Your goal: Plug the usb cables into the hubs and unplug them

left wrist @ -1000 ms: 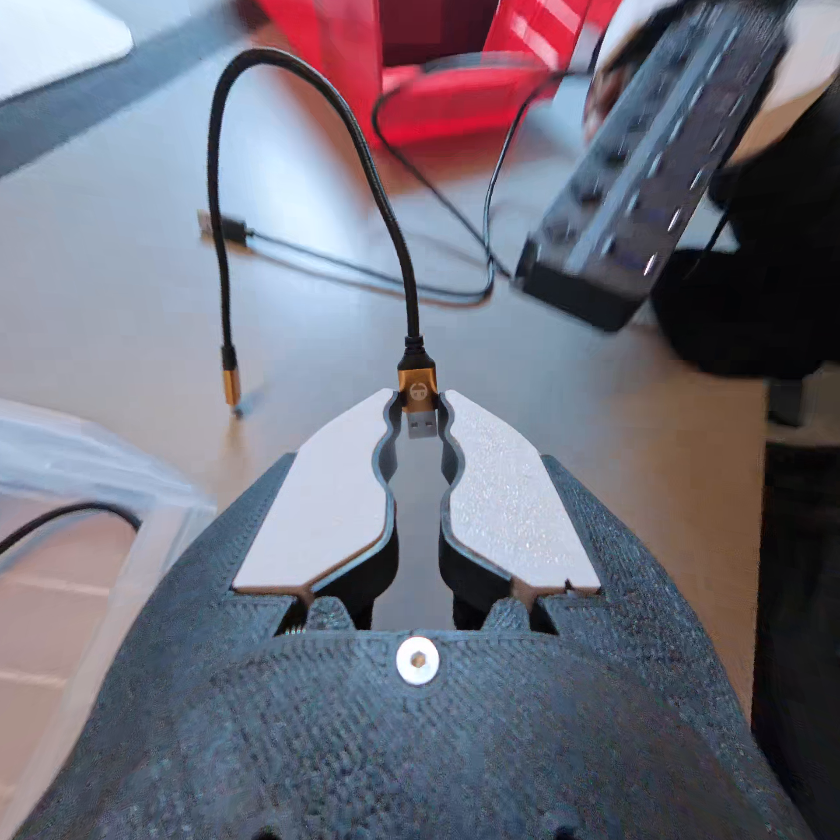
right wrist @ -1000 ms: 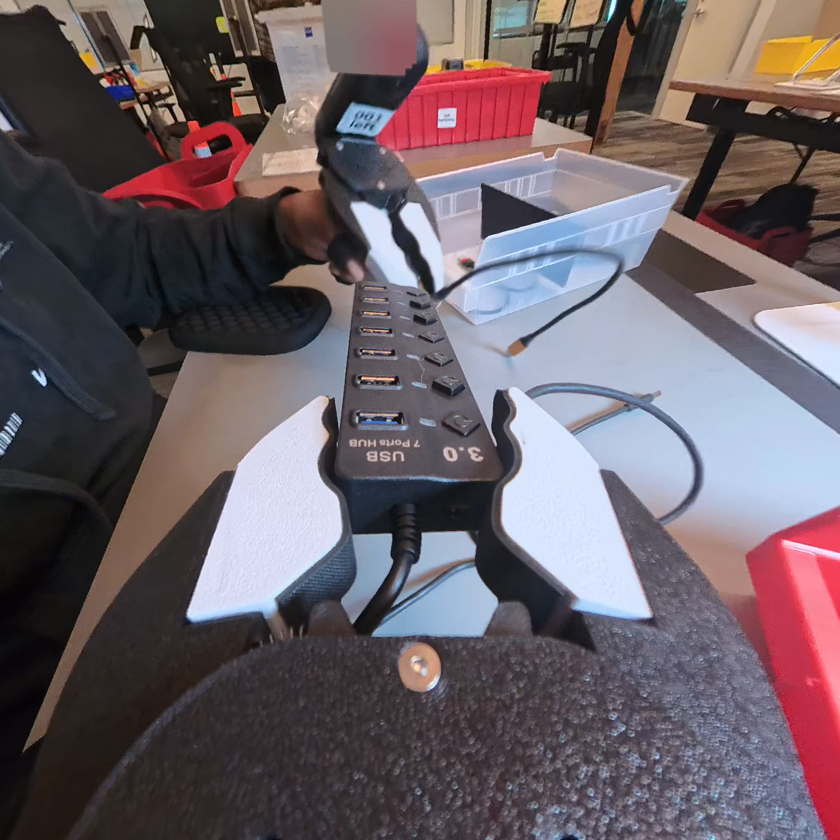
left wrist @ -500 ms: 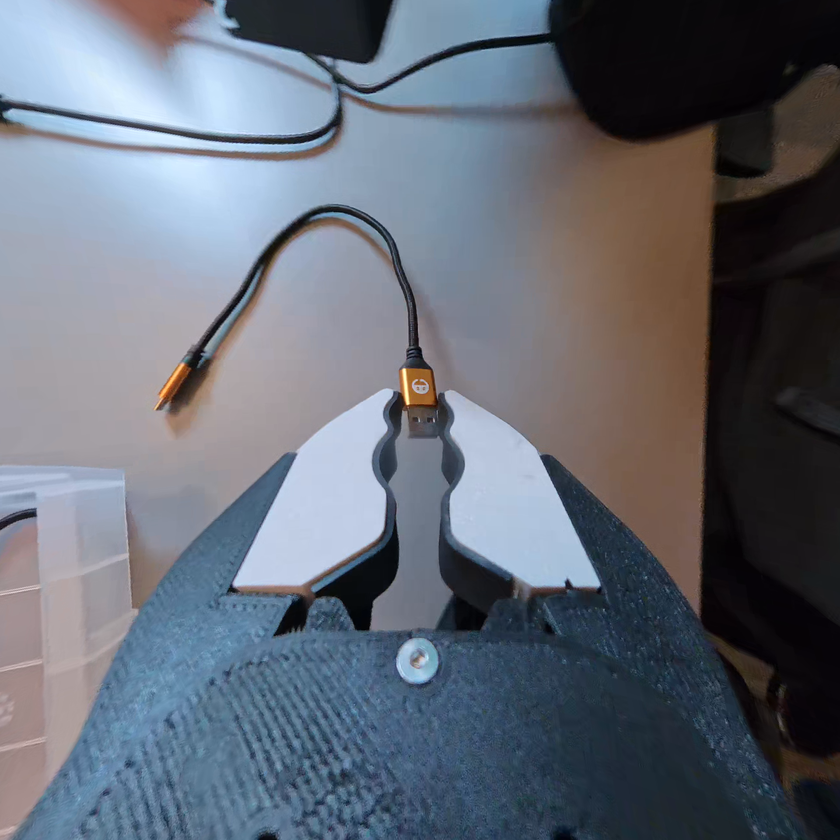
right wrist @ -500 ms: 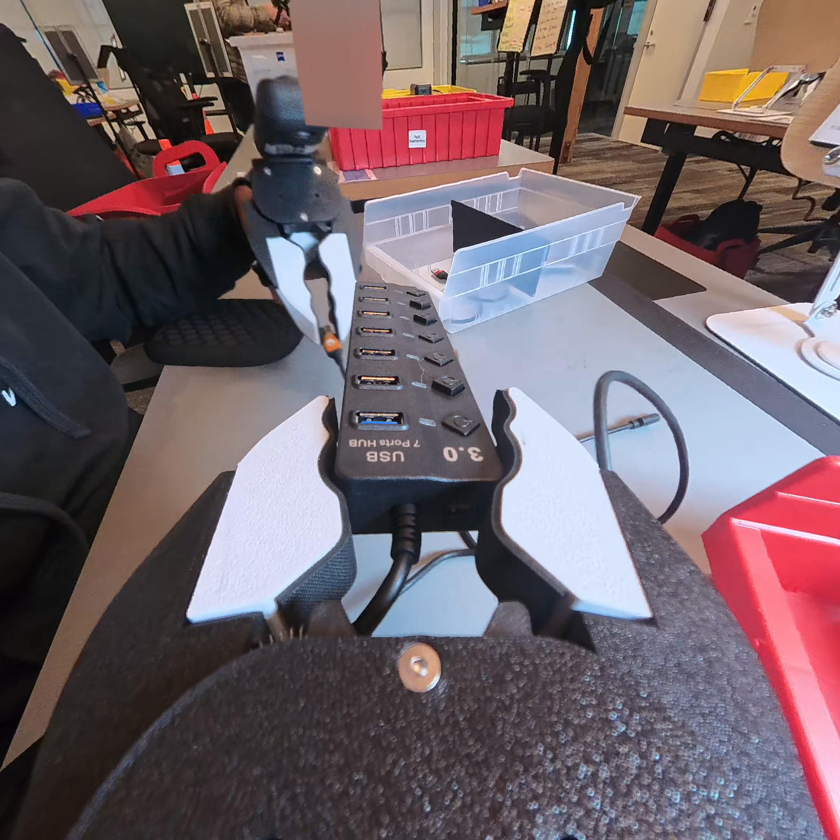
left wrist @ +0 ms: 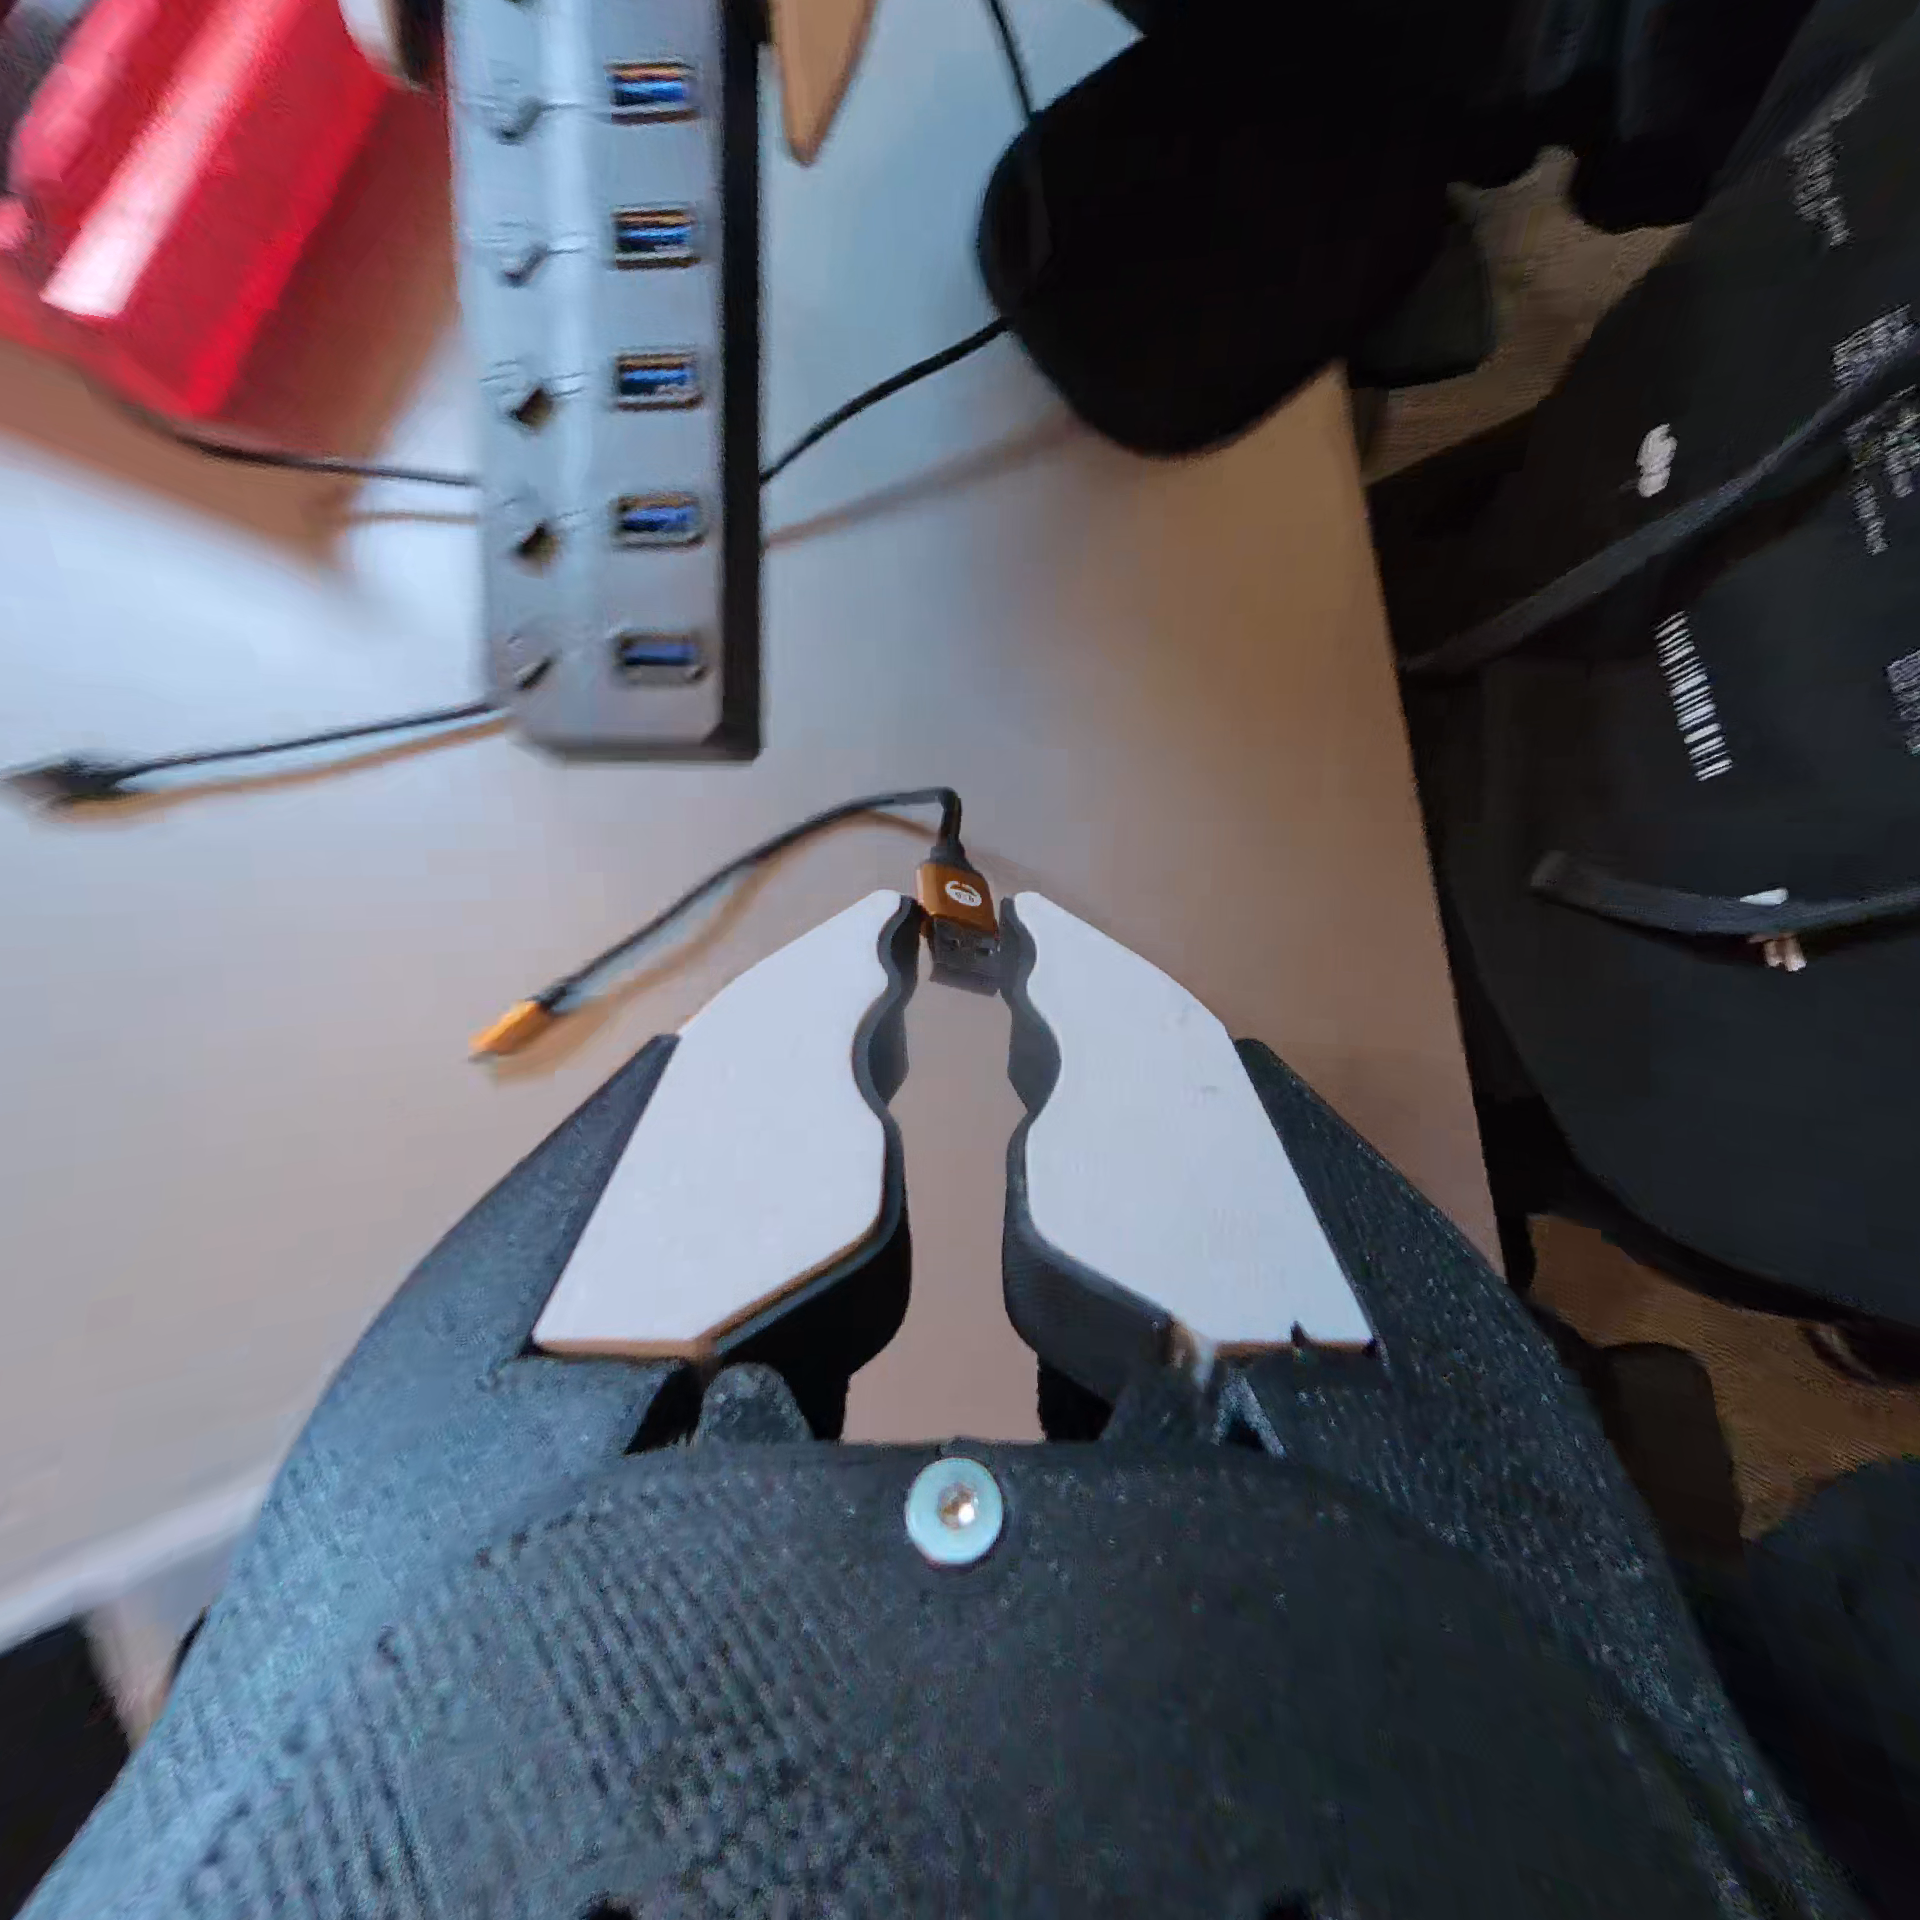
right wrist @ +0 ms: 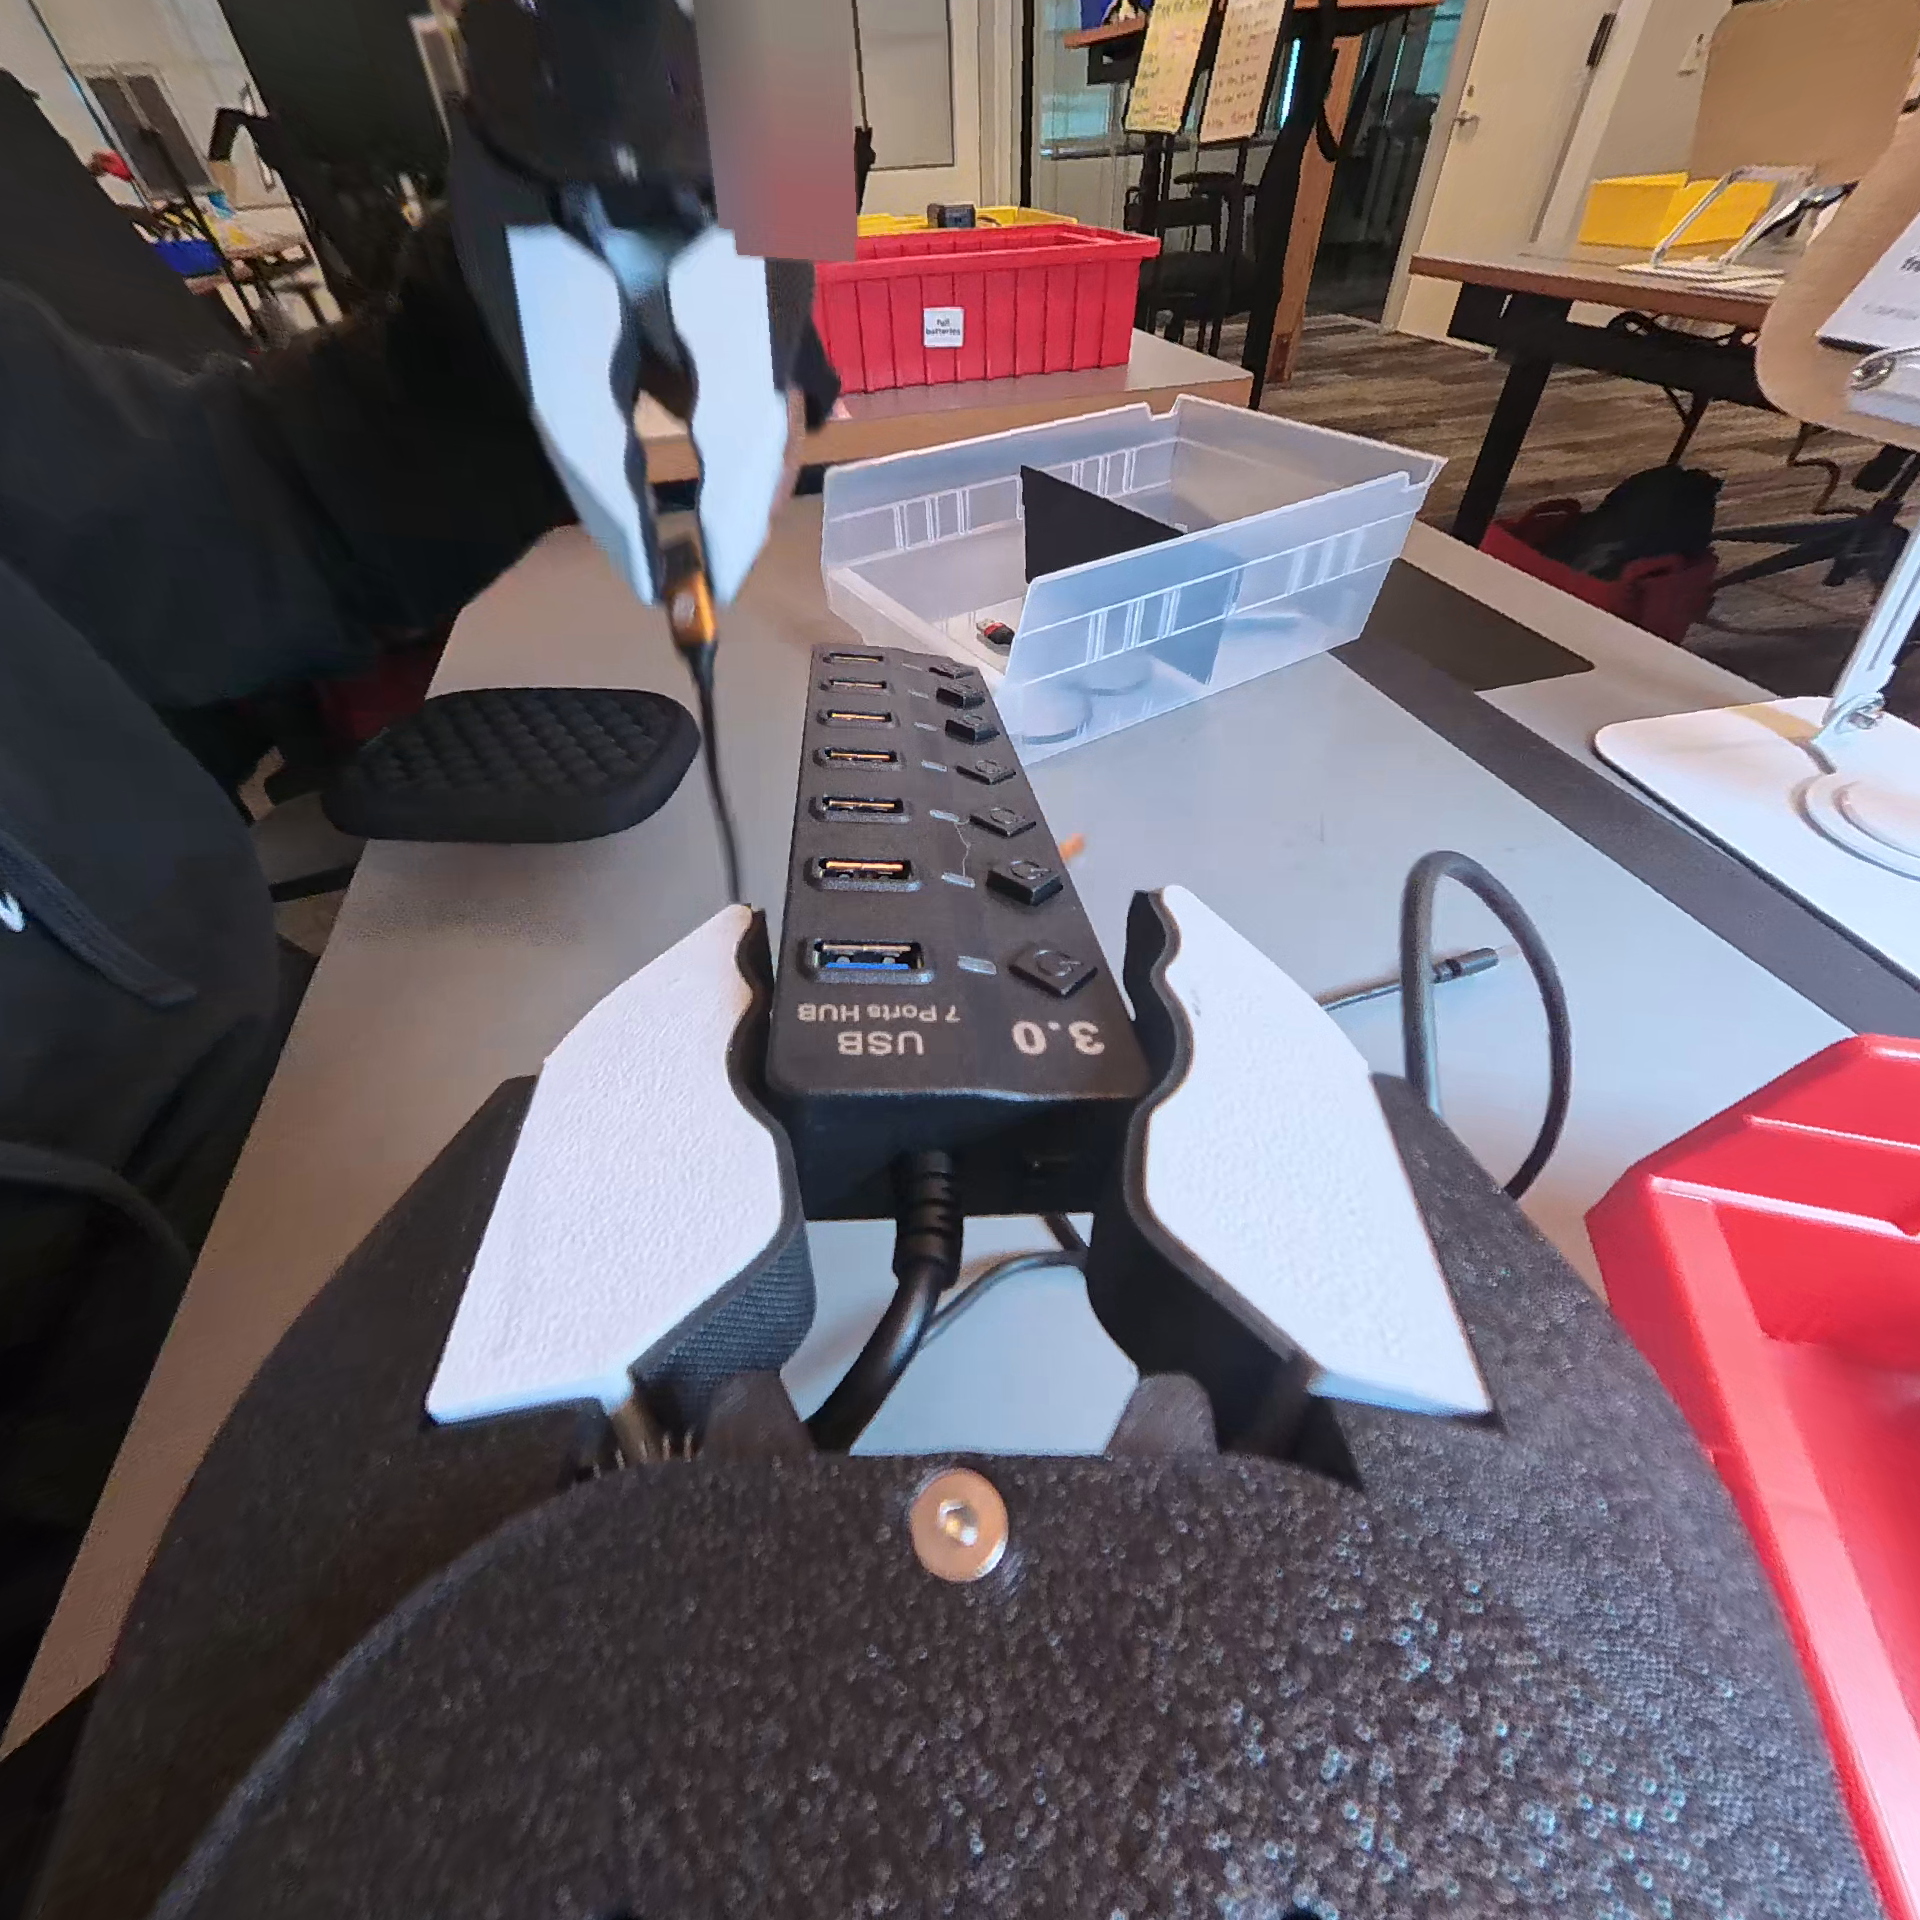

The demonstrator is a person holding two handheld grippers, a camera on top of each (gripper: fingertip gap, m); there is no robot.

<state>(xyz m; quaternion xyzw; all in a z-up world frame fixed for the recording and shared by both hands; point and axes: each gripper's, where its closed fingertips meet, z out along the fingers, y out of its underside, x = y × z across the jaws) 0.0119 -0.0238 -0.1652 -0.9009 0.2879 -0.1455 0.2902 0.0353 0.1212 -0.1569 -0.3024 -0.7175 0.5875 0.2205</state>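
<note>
My left gripper (left wrist: 957, 914) is shut on the orange USB-A plug (left wrist: 956, 906) of a short black braided cable (left wrist: 727, 883), whose small orange end (left wrist: 509, 1031) lies on the table. My right gripper (right wrist: 951, 935) is shut on the near end of a long black USB hub (right wrist: 914, 831) with a row of several ports and switches, held above the table. In the right wrist view the left gripper (right wrist: 675, 582) hangs point-down above and left of the hub's far end, the cable dangling below it. The hub also shows in the left wrist view (left wrist: 613, 416), ahead and to the left.
A clear plastic bin (right wrist: 1122, 561) with a black divider stands beyond the hub. A red bin (right wrist: 1766, 1247) sits at the right, another red bin (right wrist: 977, 301) on a far table. The hub's own cable (right wrist: 1475, 1018) loops on the grey table (right wrist: 1299, 831). A person in black sits at the left (right wrist: 125, 727).
My left gripper has risen with the plug and come nearer over the hub's far end; the hub has come into its view. The right gripper still holds the hub the same way.
</note>
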